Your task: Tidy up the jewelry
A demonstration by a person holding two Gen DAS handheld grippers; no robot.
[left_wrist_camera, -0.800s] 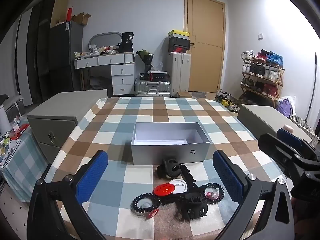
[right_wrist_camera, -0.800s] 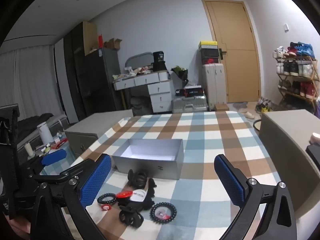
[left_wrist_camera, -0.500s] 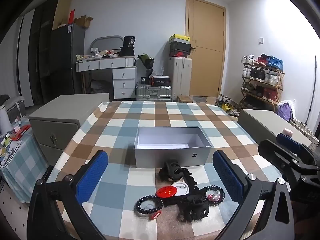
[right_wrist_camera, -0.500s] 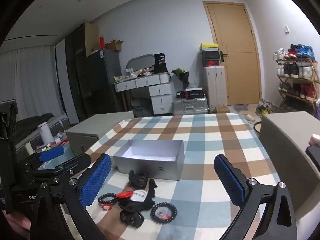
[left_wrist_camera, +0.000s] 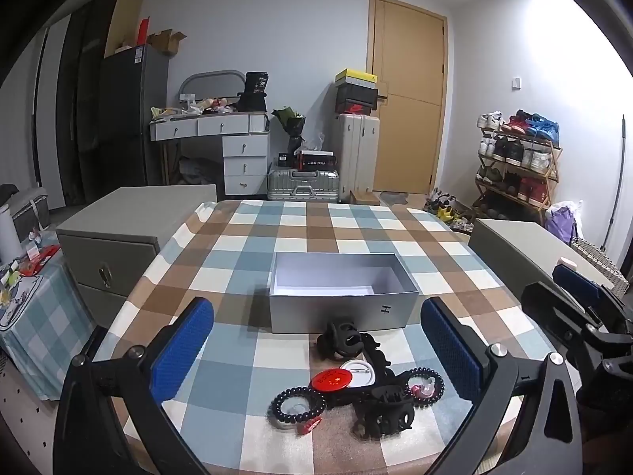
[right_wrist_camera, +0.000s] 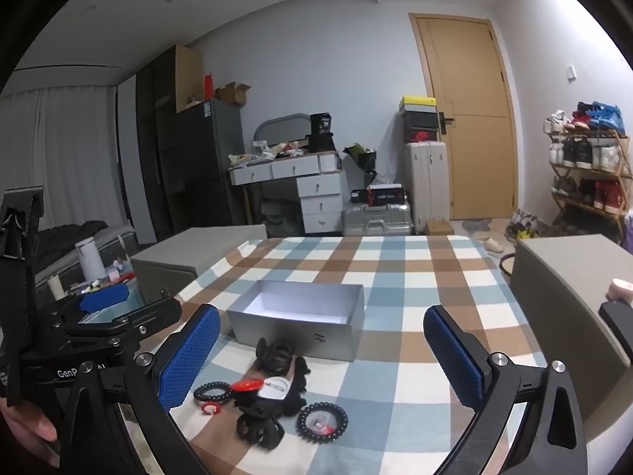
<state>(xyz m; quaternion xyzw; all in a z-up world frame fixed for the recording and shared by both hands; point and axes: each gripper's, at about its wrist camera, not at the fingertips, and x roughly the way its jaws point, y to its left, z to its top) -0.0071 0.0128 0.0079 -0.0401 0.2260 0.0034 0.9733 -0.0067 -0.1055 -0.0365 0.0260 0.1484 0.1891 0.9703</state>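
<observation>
An open silver box [left_wrist_camera: 340,297] stands mid-table; it also shows in the right wrist view [right_wrist_camera: 300,320]. In front of it lies a pile: two black hair claws [left_wrist_camera: 342,340] [left_wrist_camera: 385,411], a red badge [left_wrist_camera: 331,380], a white badge [left_wrist_camera: 358,368] and two black bead bracelets [left_wrist_camera: 296,407] [left_wrist_camera: 425,386]. My left gripper [left_wrist_camera: 316,352] is open and empty, above the pile. My right gripper [right_wrist_camera: 320,356] is open and empty, also near the pile [right_wrist_camera: 273,392]. Each gripper shows at the edge of the other's view.
The table has a checked cloth [left_wrist_camera: 316,229]. Grey cabinets stand at its left [left_wrist_camera: 118,229] and right [left_wrist_camera: 514,245]. A shoe rack [left_wrist_camera: 518,166], suitcases [left_wrist_camera: 356,158] and a desk [left_wrist_camera: 221,142] stand far behind.
Both grippers have tilted up and drawn back slightly, so the box and pile sit lower and farther in view. Nothing was taken hold of.
</observation>
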